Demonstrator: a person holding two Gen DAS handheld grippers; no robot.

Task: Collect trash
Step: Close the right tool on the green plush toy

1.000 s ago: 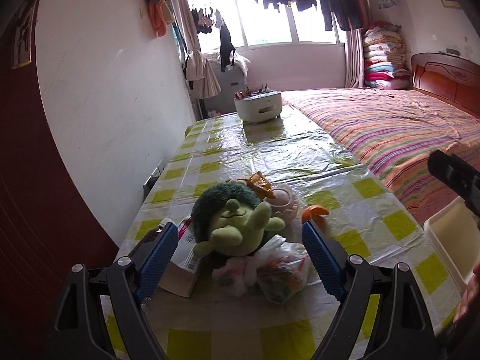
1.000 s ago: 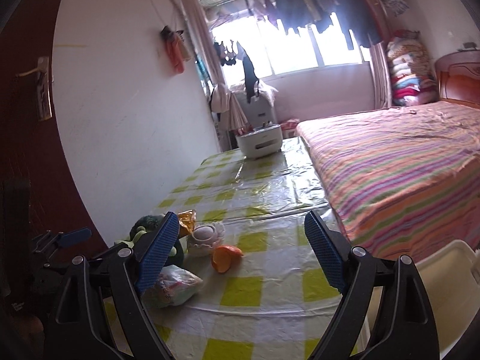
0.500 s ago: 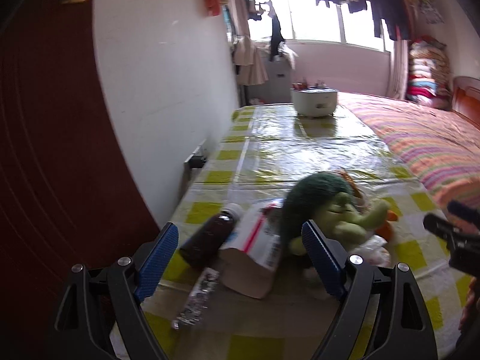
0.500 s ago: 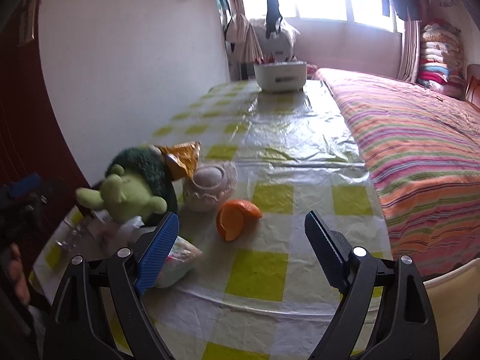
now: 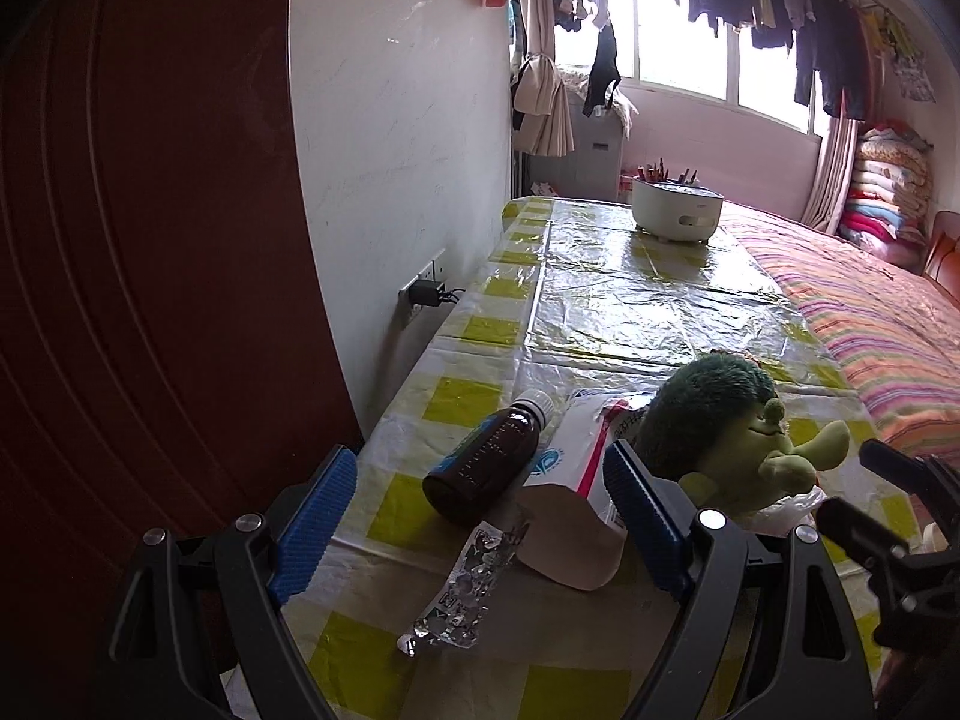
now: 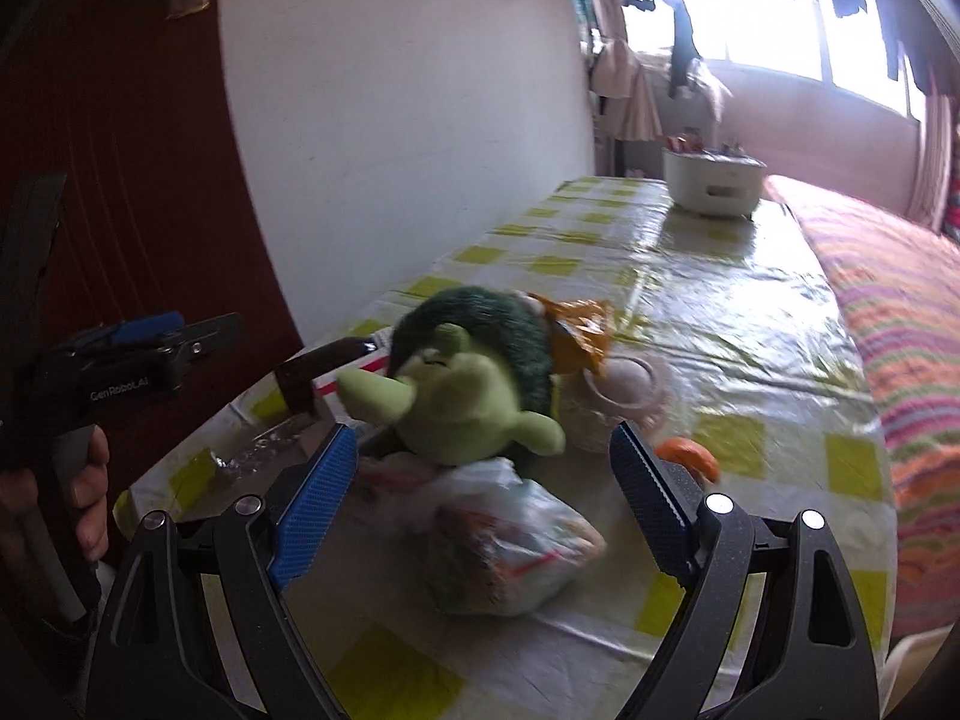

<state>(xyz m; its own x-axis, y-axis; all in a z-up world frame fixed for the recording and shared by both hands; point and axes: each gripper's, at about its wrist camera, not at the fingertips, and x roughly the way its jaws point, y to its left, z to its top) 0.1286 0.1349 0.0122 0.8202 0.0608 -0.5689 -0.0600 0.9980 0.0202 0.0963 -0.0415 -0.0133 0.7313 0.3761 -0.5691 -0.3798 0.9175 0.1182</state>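
Trash lies at the near end of a yellow-checked table. In the left wrist view a dark brown bottle lies on its side beside a white and red carton and an empty foil blister strip. My left gripper is open and empty, just above and in front of these. In the right wrist view a clear plastic bag of scraps lies between my open, empty right gripper's fingers, with an orange peel and an orange wrapper beyond.
A green plush toy sits among the trash, next to a pale round dish. A white pot stands at the table's far end. A white wall and dark red door are left; a striped bed is right.
Both grippers have swung left and closer to the table's near end. The left view now centres on the bottle and carton; the right view now centres on the plush toy and plastic bag.
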